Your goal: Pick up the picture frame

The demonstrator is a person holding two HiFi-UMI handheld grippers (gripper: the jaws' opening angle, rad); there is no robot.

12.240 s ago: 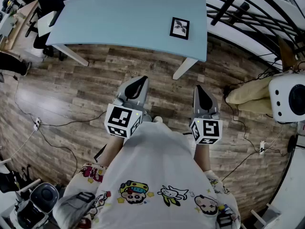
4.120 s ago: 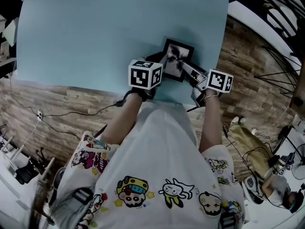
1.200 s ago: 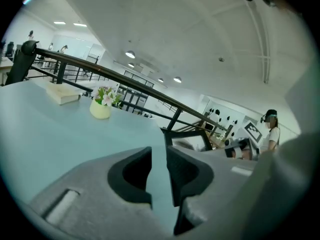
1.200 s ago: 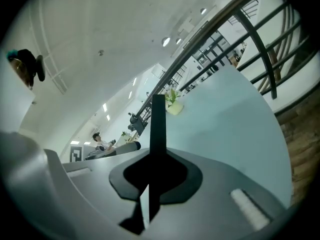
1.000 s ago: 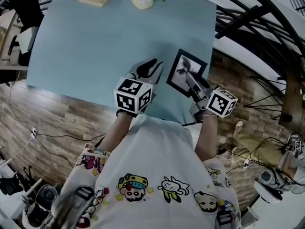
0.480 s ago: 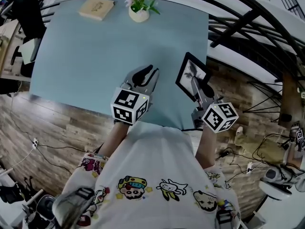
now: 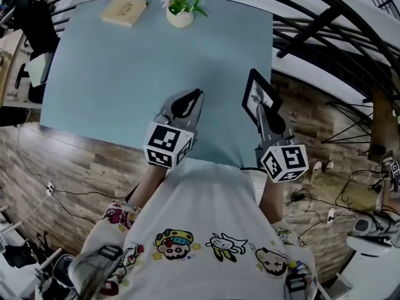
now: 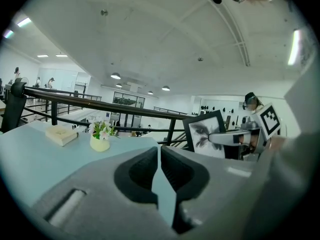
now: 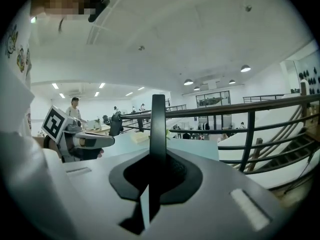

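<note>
The black picture frame (image 7: 257,92) with a grey flower print is off the light blue table (image 7: 125,74), standing on edge near its right side. My right gripper (image 7: 262,110) is shut on the frame's lower edge. In the right gripper view the frame (image 9: 158,126) runs edge-on, upright between the pads. My left gripper (image 7: 192,97) hovers over the table left of the frame, its jaws closing with nothing between them. The left gripper view shows its tips (image 8: 159,151) almost touching, and the frame (image 8: 206,134) to the right.
A small potted plant (image 7: 181,5) and a tan book (image 7: 125,10) sit at the table's far edge. Black railings (image 7: 325,24) run along the right side. Cables (image 7: 56,186) lie on the wood floor below the near edge.
The right gripper has raised the frame off the table and rolled it from lying nearly flat to standing on edge. The left gripper's jaws have come together and it has risen slightly.
</note>
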